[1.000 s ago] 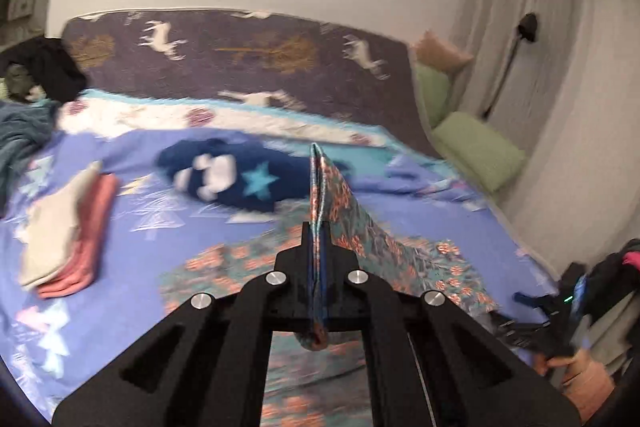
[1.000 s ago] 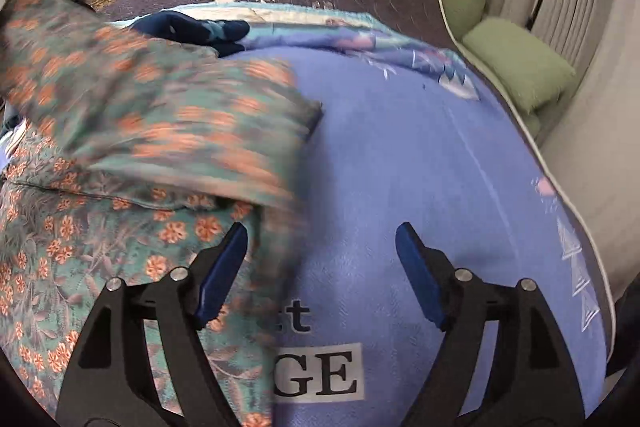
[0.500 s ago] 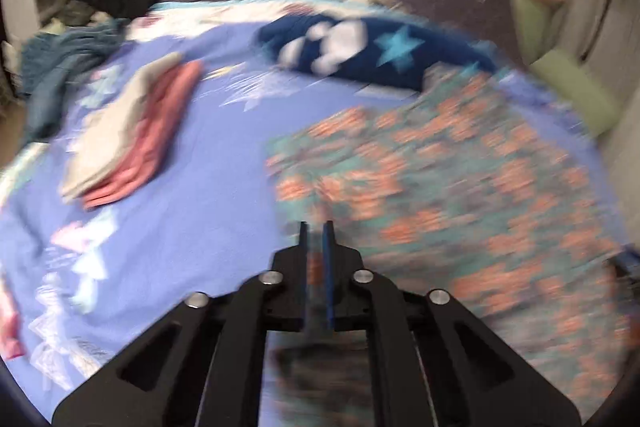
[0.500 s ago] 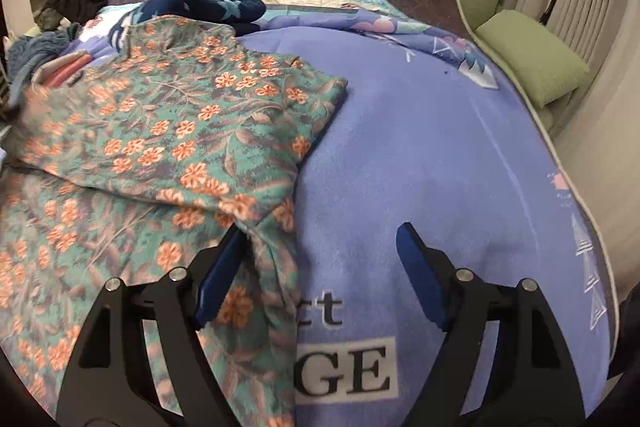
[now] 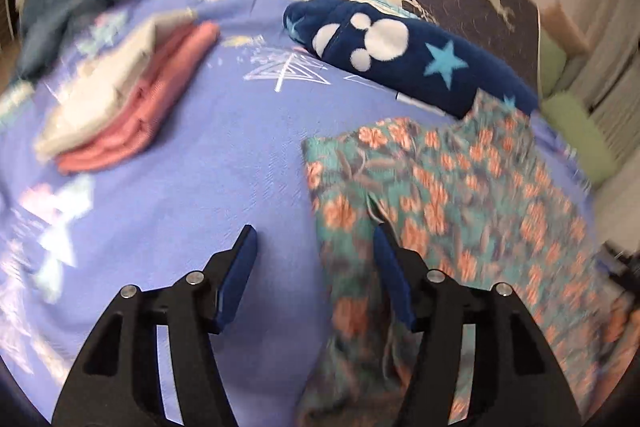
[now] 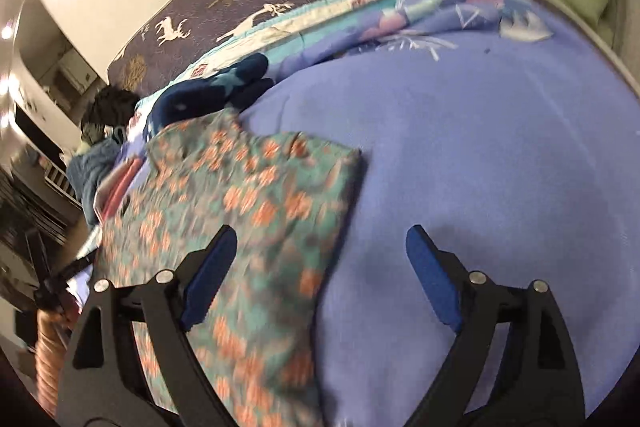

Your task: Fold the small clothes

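1. The floral garment [image 5: 460,195] is lying flat on the bed [image 5: 224,163], just in front of the navy star-print fleece [image 5: 400,55], its long axis running away from both cameras.
2. The left hand-held gripper [image 5: 316,263] is opening its jaws; the garment's left edge is sitting between them, unpressed.
3. The right hand-held gripper [image 6: 320,267] is opening too, straddling the garment's right edge [image 6: 336,227], gripping nothing.
4. Both look about equally near.
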